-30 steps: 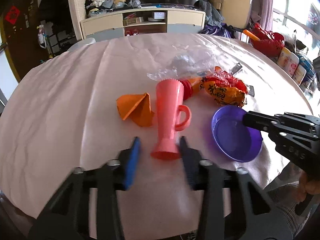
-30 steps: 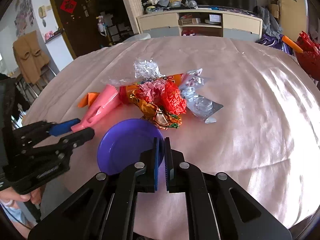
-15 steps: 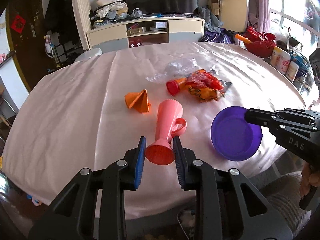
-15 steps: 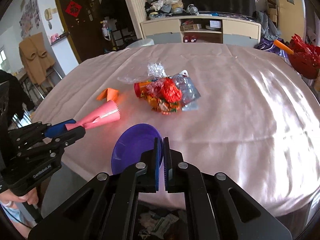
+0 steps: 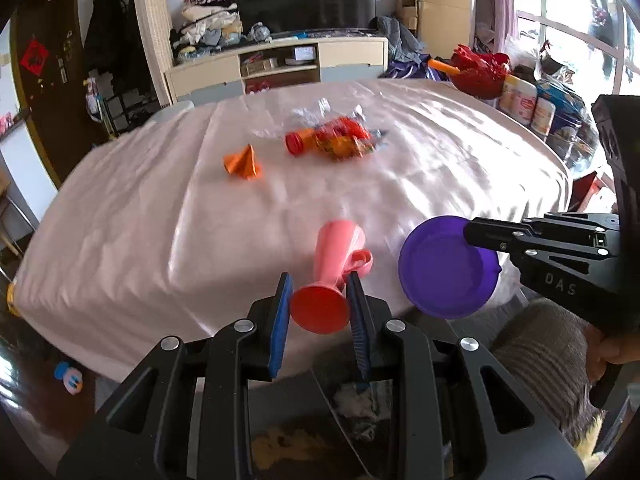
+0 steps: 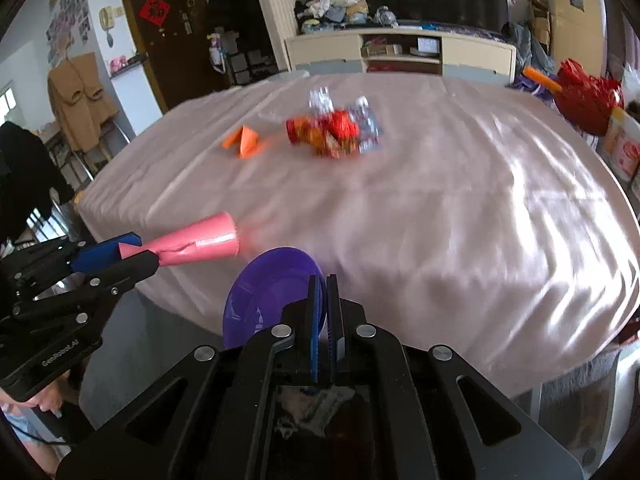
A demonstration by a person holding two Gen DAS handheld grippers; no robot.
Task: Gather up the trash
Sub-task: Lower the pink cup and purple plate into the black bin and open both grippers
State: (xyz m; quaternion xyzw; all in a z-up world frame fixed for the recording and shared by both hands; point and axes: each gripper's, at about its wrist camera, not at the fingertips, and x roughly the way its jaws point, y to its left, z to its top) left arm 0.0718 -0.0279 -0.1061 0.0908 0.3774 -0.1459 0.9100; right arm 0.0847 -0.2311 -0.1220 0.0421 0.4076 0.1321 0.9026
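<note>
My left gripper is shut on the base of a pink plastic cup with a handle, held in the air at the table's near edge. The same cup shows at the left of the right wrist view, in the left gripper. My right gripper is shut on the rim of a purple plastic bowl, lifted off the table; the bowl hangs from the right gripper in the left wrist view. A heap of wrappers with an orange bottle and an orange folded paper lie mid-table.
The round table wears a pale pink cloth. Below both grippers is a dark bin opening with crumpled trash. A red basket and tubs stand off the table's far right. A toy lies on the floor.
Both grippers have pulled back from the table's middle to its near edge, carrying the cup and the bowl. The trash heap now looks farther away, and the bin has come into view below.
</note>
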